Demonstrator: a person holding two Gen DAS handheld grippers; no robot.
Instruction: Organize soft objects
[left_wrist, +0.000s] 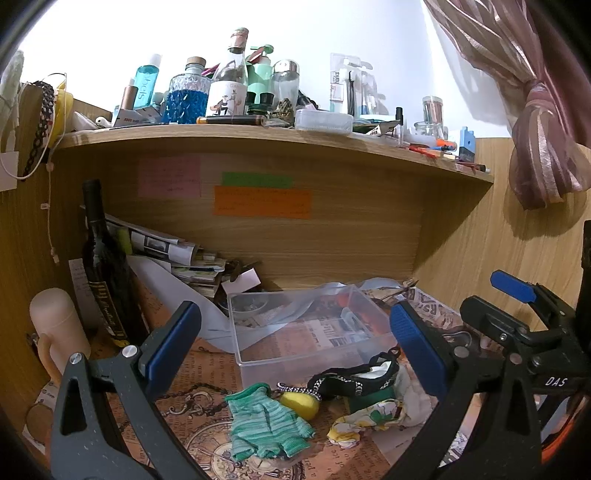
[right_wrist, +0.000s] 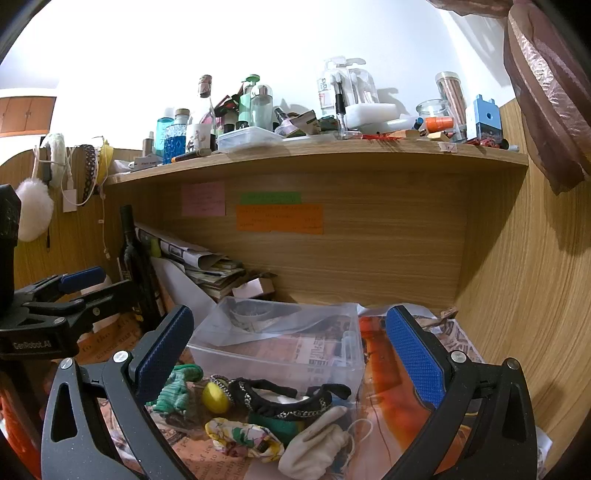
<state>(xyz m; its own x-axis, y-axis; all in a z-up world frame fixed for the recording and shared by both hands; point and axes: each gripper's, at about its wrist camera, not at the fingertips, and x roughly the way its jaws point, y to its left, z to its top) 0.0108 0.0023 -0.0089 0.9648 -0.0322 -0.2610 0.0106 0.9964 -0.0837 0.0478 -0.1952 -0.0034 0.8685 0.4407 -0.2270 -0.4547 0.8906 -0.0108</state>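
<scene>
Left wrist view: the left claw (left_wrist: 295, 343) hangs wide apart, holding nothing, above a clear plastic box (left_wrist: 306, 325) on the paper-covered tabletop (left_wrist: 207, 373).
Soft things: a green striped knit glove (left_wrist: 267, 421) lies in front of the box, just beside a yellow egg-shaped sponge (left_wrist: 300, 404); a black patterned band (left_wrist: 354, 380) and a floral crumpled cloth (left_wrist: 373, 417) lie to their right.
Other claw: the right claw (left_wrist: 513, 291) shows at the right edge, spread.
Right wrist view: the right claw (right_wrist: 290, 347) gapes wide and empty over the same box (right_wrist: 280, 339).
Near things: a white cloth pouch (right_wrist: 317, 446) lies nearest, touching the floral cloth (right_wrist: 243, 435); the glove (right_wrist: 179, 391) sits left of the sponge (right_wrist: 216, 397).
Background: a dark wine bottle (right_wrist: 135, 258) stands under the wooden shelf (right_wrist: 314, 155).
</scene>
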